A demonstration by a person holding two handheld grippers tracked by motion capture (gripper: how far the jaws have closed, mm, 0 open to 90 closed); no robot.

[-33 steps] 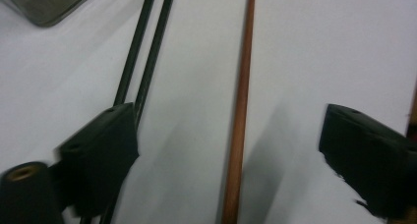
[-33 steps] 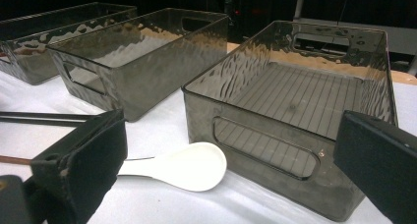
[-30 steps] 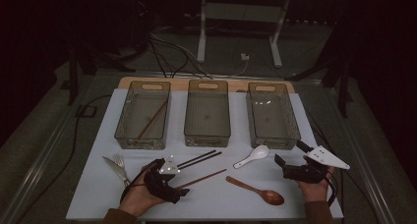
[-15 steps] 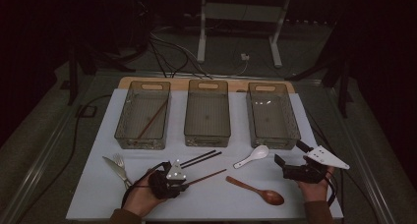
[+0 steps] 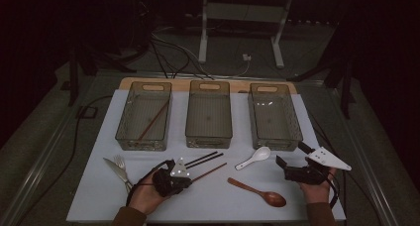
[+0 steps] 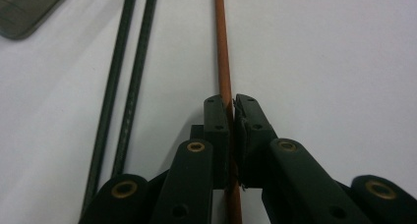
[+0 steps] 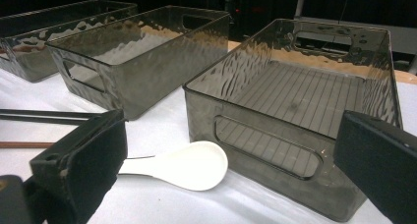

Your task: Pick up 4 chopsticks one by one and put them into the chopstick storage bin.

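While you look down from the high view, your left tongs (image 5: 190, 175) sit near the front edge of the desk (image 5: 223, 206), left of centre, over the near end of the brown chopstick (image 5: 212, 171). That stick runs up and to the right toward the middle bin (image 5: 208, 137). Two black chopsticks (image 5: 204, 159) lie just beside it, on its far side. A fork and knife (image 5: 117, 167) lie near the front-left corner. Three clear bins stand along the far edge; the left bin (image 5: 130, 132) has another brown chopstick (image 5: 151, 121) in it. A wooden spoon (image 5: 257, 192) lies by the front edge, w/ a white spoon (image 5: 253, 157) behind it. Your right tongs (image 5: 290, 161) are near the front-right corner, spread wide.

Left gripper view: the left tongs (image 6: 232, 117) have just been closing & now pinch the brown chopstick (image 6: 222, 52), which passes between the pads and lies on the desk. The black pair (image 6: 129, 71) runs alongside, apart from it.

Right gripper view: the right tongs (image 7: 236, 150) gape w/ nothing gripped. The white spoon (image 7: 189, 164) lies on the desk between them, farther out, just in front of the right bin (image 7: 275, 140).
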